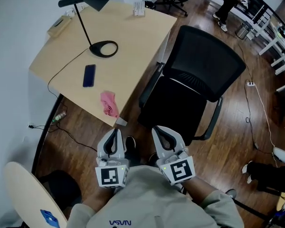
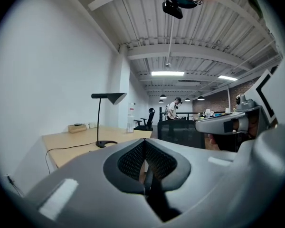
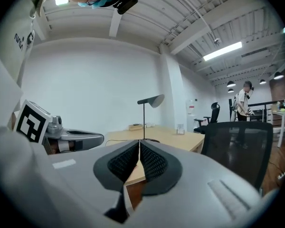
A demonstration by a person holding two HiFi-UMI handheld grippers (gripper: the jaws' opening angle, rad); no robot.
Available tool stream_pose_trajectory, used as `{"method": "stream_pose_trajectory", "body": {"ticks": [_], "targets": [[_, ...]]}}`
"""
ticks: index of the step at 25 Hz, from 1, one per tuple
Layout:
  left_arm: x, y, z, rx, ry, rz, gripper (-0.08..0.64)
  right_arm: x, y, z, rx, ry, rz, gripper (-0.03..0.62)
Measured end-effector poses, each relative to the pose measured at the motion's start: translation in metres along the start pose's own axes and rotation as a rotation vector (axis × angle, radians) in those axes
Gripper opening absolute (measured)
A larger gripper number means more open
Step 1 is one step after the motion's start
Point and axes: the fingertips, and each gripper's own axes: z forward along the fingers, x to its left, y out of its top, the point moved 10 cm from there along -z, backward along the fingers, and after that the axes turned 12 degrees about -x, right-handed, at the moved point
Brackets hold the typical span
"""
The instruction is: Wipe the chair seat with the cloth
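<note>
Open office, dark wood floor [image 1: 237, 127], white wall at the left. Near the front edge of the pale desk [image 1: 133, 42], crumpled and untouched: the pink cloth [image 1: 109, 103], with a dark phone [image 1: 89, 75] and the round base of a black lamp [image 1: 103, 48] farther back. Just right of the desk, the black chair [image 1: 202, 63], mesh back on the far side. Seat [image 1: 168, 108] dark and hard to tell from back and shadow, its near edge partly covered by the right gripper [image 1: 160, 129]; base and legs hidden beneath. Alongside, low in the head view and close to the body, the left gripper [image 1: 116, 131], well apart from the cloth. Both pressed together, pad to pad, pinching nothing: plain in each gripper's own view, left gripper [image 2: 144, 148] and right gripper [image 3: 138, 148]. Cloth not to be made out in either gripper view. At the upper right, a person [image 1: 228, 1] cut off by the frame edge; at the lower left, a pale round board [image 1: 26, 189], also cut off.
</note>
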Motion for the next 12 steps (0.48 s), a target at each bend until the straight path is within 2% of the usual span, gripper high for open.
{"method": "stream_pose_trajectory", "body": {"ticks": [4,9,12], "targets": [[0.044,-0.014,0.025,0.006,0.062,-0.008,0.005,0.012,-0.016,0.054,0.076,0.054,-0.011,0.046],[0.098,-0.041,0.05,0.064,0.083,0.006,0.005,0.031,-0.057,0.127,0.163,0.109,0.007,0.06],[0.125,-0.059,0.06,0.099,0.103,0.001,0.005,0.043,-0.086,0.17,0.245,0.154,0.02,0.102]]}}
